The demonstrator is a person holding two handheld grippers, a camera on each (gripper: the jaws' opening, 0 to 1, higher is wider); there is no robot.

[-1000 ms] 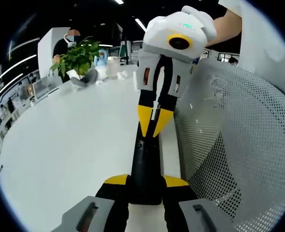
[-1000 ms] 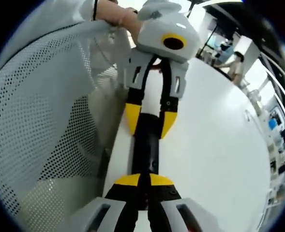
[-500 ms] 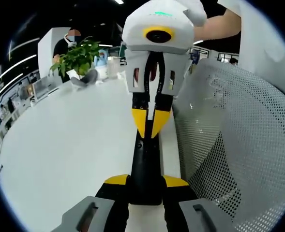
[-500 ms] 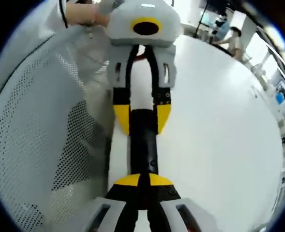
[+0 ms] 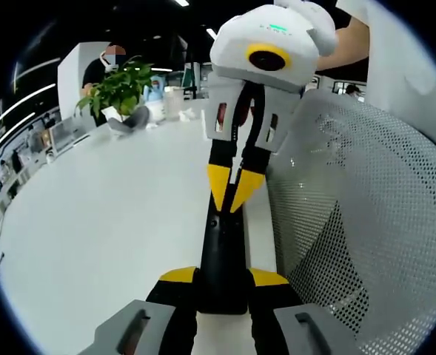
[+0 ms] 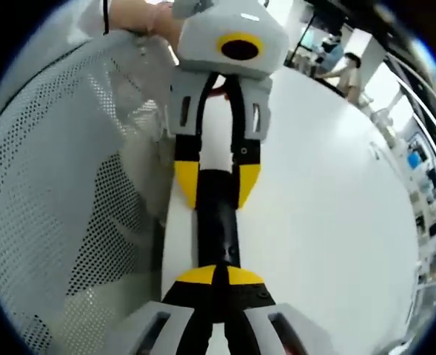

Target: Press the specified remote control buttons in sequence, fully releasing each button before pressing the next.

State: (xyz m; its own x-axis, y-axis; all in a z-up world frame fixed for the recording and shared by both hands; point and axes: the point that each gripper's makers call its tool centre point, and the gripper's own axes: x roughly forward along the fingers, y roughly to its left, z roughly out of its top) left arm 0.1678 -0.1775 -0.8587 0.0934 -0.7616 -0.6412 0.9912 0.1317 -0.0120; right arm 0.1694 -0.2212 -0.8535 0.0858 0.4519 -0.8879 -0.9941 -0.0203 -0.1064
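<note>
The black remote control (image 5: 222, 255) lies lengthwise on the white desk (image 5: 106, 222), beside a white mesh chair back (image 5: 366, 214). The left gripper (image 5: 223, 275) has its jaws clamped on the near end. The right gripper (image 5: 232, 194), jaws together, points its yellow tips onto the remote's far end. A potted plant (image 5: 118, 89) stands well behind.

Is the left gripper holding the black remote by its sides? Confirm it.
Yes: in the left gripper view, the left gripper has its yellow-tipped fingers closed on either side of the black remote.
</note>
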